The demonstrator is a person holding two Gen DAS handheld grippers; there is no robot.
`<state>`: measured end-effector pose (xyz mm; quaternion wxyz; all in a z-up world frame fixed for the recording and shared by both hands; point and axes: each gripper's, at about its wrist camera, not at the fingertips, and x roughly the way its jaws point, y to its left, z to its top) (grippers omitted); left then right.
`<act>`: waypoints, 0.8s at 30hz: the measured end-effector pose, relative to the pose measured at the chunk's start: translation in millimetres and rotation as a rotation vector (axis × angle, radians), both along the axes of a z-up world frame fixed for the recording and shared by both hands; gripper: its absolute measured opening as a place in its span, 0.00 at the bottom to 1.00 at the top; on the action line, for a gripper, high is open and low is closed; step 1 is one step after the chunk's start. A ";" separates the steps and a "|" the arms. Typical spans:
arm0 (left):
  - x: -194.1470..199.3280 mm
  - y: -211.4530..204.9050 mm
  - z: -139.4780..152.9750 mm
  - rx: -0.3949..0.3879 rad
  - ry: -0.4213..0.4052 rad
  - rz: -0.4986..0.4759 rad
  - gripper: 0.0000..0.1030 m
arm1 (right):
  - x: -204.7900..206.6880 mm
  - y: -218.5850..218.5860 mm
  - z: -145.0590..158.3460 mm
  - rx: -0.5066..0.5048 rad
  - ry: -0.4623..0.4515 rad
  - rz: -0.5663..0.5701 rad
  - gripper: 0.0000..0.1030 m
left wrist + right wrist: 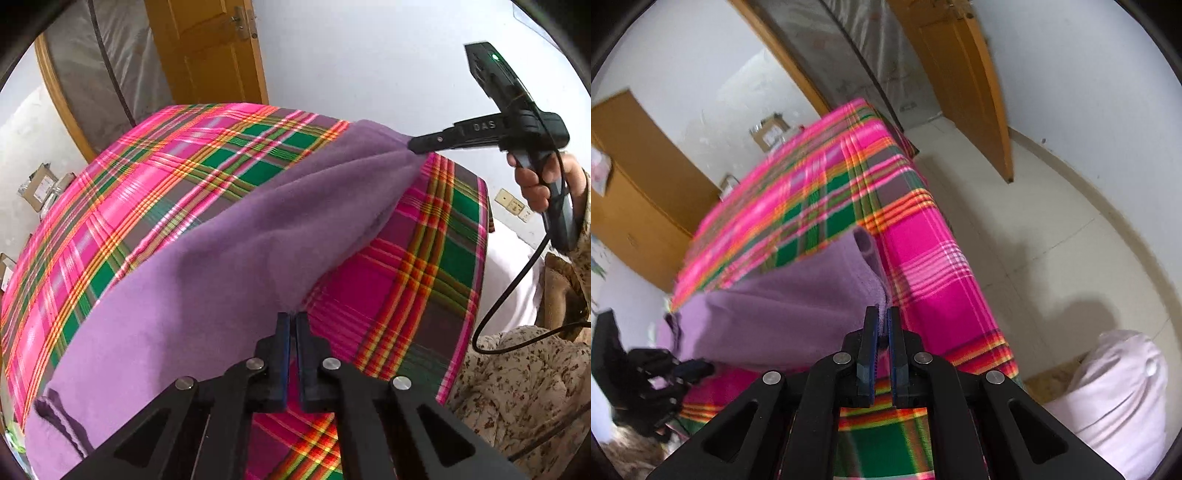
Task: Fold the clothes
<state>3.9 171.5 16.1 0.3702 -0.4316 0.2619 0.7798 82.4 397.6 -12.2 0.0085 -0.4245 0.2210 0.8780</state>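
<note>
A: How do the jaws stand?

B: The left gripper (293,317) has its jaws all but together, pinching a near edge of the purple garment (221,251). The right gripper (882,314) has its jaws narrow, with a thin fold of the same garment's edge caught between them.

A: And where does the garment lie?

B: It is spread over the plaid cloth (155,162), pink, green and orange, that covers the worktop. From the left wrist view it runs as a broad band from the lower left corner up to the right, where the right gripper's tip lifts one corner off the cloth. A darker purple hem shows at the lower left.

A: Who holds the right gripper?

B: A hand (543,181) wraps its black handle, and a black cable (517,280) loops down from it past a floral patterned sleeve (517,376).

A: What lies beyond?

B: In the right wrist view, a pale pink bundle (1119,391) on the tiled floor (1052,229); farther off, cardboard boxes (772,133) against the white wall, and a wooden door (971,81).
</note>
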 end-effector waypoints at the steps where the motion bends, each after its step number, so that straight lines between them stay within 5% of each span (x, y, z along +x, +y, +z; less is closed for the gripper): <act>1: 1.1 0.7 -0.9 -0.004 0.000 -0.002 0.03 | -1.0 -1.0 2.3 0.023 0.001 0.003 0.13; 5: 2.1 1.5 -1.7 0.002 -0.008 -0.006 0.03 | -4.2 7.7 16.4 0.021 0.069 -0.004 0.41; 15: -0.3 -1.5 2.8 0.038 -0.034 -0.015 0.03 | -48.5 4.1 -10.1 -0.008 0.004 0.090 0.43; 17: -1.7 -2.1 3.8 0.046 -0.039 -0.020 0.03 | -49.5 1.5 -12.3 0.005 0.008 0.100 0.42; 19: -3.8 -2.2 4.5 0.053 -0.046 -0.019 0.03 | -51.0 -2.9 -15.8 -0.003 -0.001 0.136 0.27; 24: -7.0 -2.7 6.0 0.067 -0.053 -0.024 0.03 | -51.2 -18.3 -15.3 0.082 -0.002 0.180 0.13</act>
